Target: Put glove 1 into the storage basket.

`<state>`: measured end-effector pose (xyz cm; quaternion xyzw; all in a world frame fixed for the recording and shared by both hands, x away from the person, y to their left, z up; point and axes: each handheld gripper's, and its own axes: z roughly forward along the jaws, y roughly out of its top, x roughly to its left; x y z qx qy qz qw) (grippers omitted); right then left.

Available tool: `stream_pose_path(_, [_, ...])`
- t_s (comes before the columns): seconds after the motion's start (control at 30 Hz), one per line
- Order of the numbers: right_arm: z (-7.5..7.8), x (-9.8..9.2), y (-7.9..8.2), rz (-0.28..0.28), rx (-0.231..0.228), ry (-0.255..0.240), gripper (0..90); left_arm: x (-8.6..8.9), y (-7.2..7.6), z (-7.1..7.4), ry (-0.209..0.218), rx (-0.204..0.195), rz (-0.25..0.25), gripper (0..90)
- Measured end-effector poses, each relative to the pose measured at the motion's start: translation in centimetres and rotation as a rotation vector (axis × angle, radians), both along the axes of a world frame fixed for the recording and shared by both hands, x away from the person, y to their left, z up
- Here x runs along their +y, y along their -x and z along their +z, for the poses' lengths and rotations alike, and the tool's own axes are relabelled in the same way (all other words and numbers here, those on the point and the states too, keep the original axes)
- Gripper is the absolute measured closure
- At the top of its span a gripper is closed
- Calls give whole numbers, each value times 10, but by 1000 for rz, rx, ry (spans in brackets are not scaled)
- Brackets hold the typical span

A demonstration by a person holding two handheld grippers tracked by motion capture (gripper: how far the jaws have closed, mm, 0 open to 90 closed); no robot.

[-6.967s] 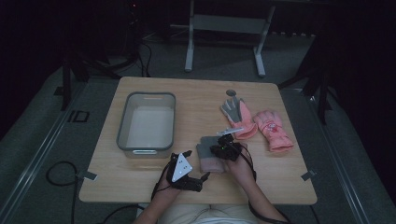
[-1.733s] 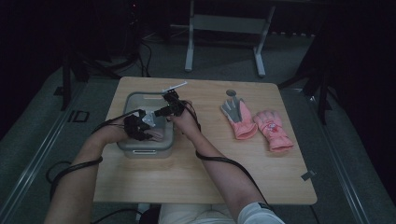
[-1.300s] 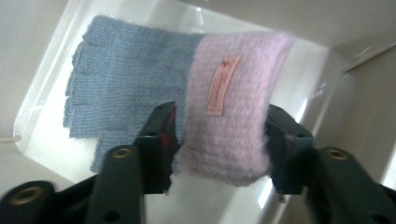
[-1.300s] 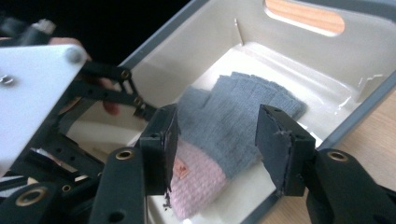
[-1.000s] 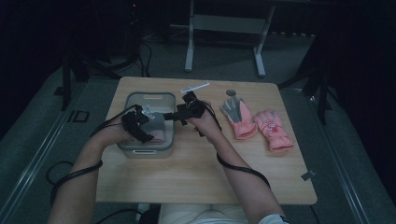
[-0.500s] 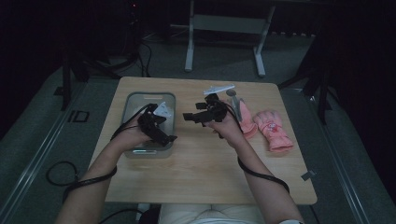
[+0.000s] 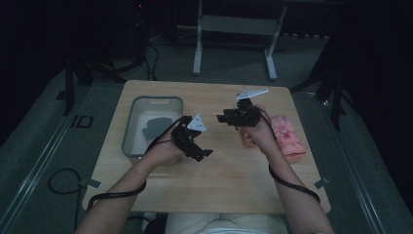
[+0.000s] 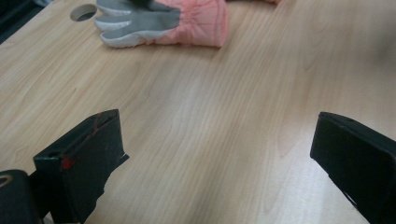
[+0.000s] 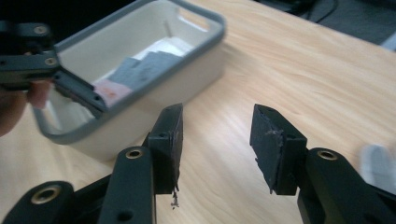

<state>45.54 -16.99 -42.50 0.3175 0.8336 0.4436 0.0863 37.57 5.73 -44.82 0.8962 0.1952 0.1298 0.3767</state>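
Pink glove point(image 7: 286, 135) right of centre next: reopen right gripper point(image 7: 223, 117) fingers (just narrowed, empty). Left gripper point(image 7: 206, 154) fingers just spread wide, empty; pin cuff flat on counter point(image 7: 234, 180).

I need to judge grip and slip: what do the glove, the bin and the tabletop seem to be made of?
Glove: soft pink quilted fabric, grey matte palm, likely rubbery.
Bin: smooth hard plastic, grey rim, pale moulded walls.
Tabletop: light wood or laminate, visible grain, slight sheen.

Left tongs point(image 7: 203, 153) spread wide and empty mid-counter; right tongs point(image 7: 222, 117) just closing partway, empty, near the far edge.
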Motion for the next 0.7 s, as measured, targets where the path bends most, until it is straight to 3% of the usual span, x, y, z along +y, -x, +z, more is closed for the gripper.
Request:
stream_pose_path(0.07, [2, -11, -1, -22, -28, 15, 576, -3, -1, -2, 31, 42, 2, 24])
stream_pose_path(0.23, [-1, -42, -12, -111, -73, 95, 643, -12, 11, -8, 50, 23, 9, 24])
stream_pose_path(0.3, [-6, -54, -19, -158, -90, 118, 661, -17, 18, -12, 47, -3, 32, 24])
stream_pose_path(0.4, [-16, -65, -30, -197, -88, 169, 658, -22, 29, -20, 85, 15, 45, 24])
stream_pose_path(0.43, [-24, -68, -36, -206, -92, 223, 648, -23, 31, -23, 86, 30, 44, 27])
stream_pose_path(0.5, [-28, -69, -40, -204, -87, 232, 640, -25, 38, -31, 54, 8, 58, 28])
stream_pose_path(0.57, [-37, -68, -48, -200, -73, 279, 621, -25, 46, -42, 25, -20, 78, 29])
stream_pose_path(0.63, [-45, -67, -55, -184, -42, 291, 609, -24, 52, -51, 26, -41, 103, 28])
stream_pose_path(0.7, [-52, -64, -60, -179, -49, 331, 600, -22, 59, -62, 50, -57, 117, 35])
